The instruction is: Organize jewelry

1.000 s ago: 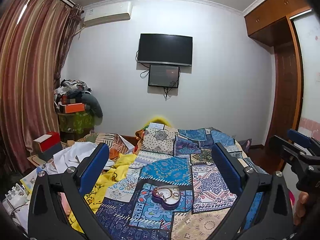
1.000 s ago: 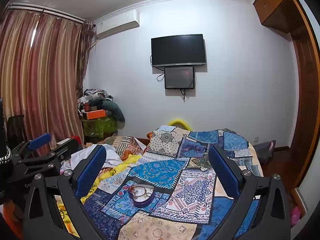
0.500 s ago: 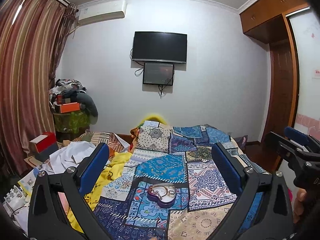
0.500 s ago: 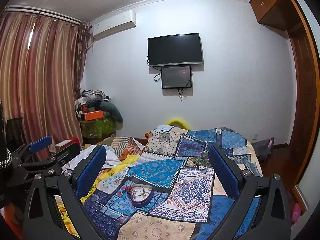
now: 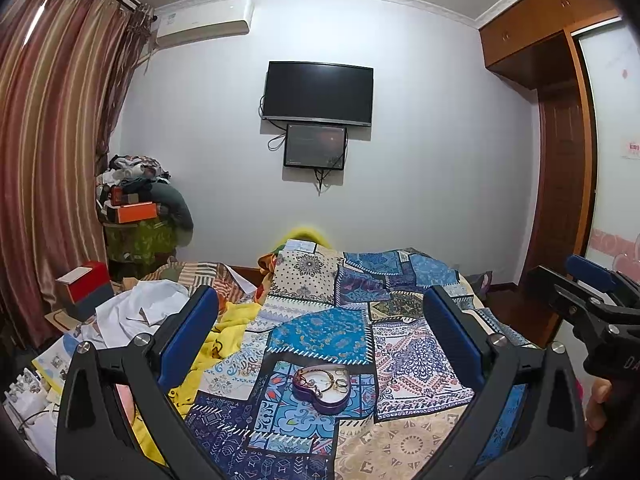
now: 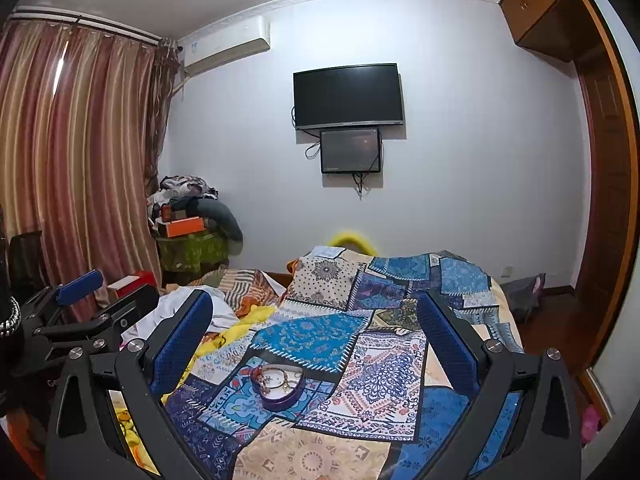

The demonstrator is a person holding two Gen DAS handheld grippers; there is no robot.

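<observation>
A purple heart-shaped jewelry tray point(image 5: 325, 391) lies on the patchwork bedspread point(image 5: 404, 356), holding gold bangles and rings point(image 5: 332, 378). It also shows in the right wrist view point(image 6: 279, 387). My left gripper point(image 5: 320, 332) is open and empty, held above and short of the tray. My right gripper point(image 6: 314, 330) is open and empty, likewise above the tray. The right gripper shows at the right edge of the left wrist view point(image 5: 592, 300); the left gripper shows at the left of the right wrist view point(image 6: 84, 308).
White and yellow cloths point(image 5: 160, 312) lie crumpled on the bed's left side. A red and grey box point(image 5: 86, 290) and a cluttered stand point(image 5: 138, 220) are by the striped curtain point(image 5: 52, 160). A TV point(image 5: 318, 94) hangs on the far wall. A wooden wardrobe point(image 5: 560, 160) is at right.
Both grippers have tilted and drifted slightly, so the heart tray sits a bit lower and more central between the left fingers. Both stay open and empty.
</observation>
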